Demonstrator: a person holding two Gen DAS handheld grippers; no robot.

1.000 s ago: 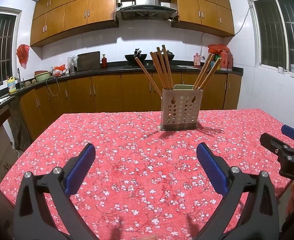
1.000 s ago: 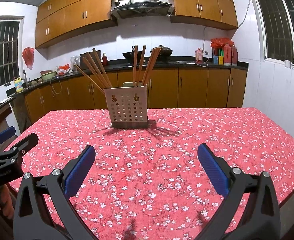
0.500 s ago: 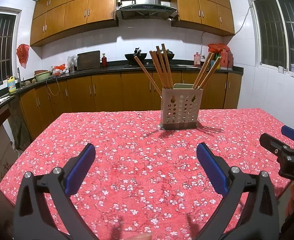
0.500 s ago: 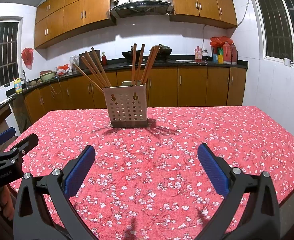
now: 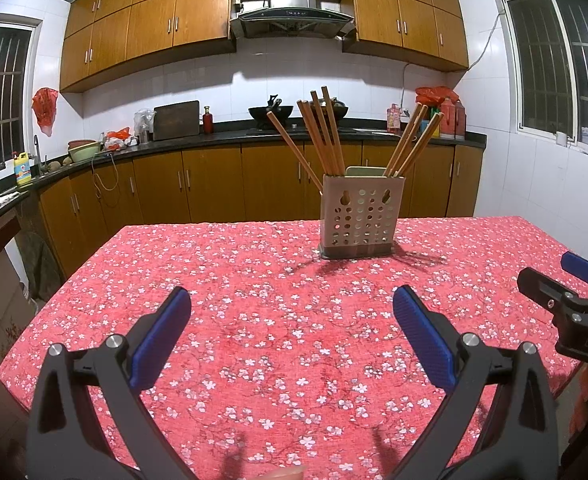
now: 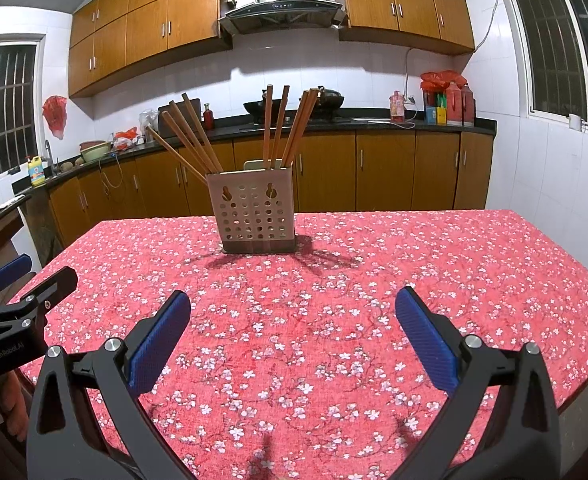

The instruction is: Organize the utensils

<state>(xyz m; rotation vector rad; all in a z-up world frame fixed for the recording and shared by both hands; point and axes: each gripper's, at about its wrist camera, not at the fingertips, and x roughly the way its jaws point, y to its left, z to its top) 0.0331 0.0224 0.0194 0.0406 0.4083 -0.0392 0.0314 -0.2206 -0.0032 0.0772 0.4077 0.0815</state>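
A pale perforated utensil holder point(image 5: 360, 215) stands on the red floral tablecloth point(image 5: 254, 320) near the table's far side; it also shows in the right wrist view point(image 6: 252, 211). Several wooden chopsticks point(image 5: 321, 132) stand in it, fanned out in two groups, also seen in the right wrist view point(image 6: 192, 136). My left gripper point(image 5: 292, 334) is open and empty, low over the near part of the table, well short of the holder. My right gripper point(image 6: 292, 334) is open and empty too, beside the left one. Each gripper shows at the edge of the other's view.
Wooden cabinets and a dark counter point(image 5: 222, 140) run along the back wall and the left side, with a wok, bottles and a cutting board on top. The table's left edge point(image 5: 74, 280) drops to the floor. A tiled wall with windows point(image 6: 553, 152) is on the right.
Almost nothing has moved. Both grippers stay open in the same place, with only a slight shift of the views.
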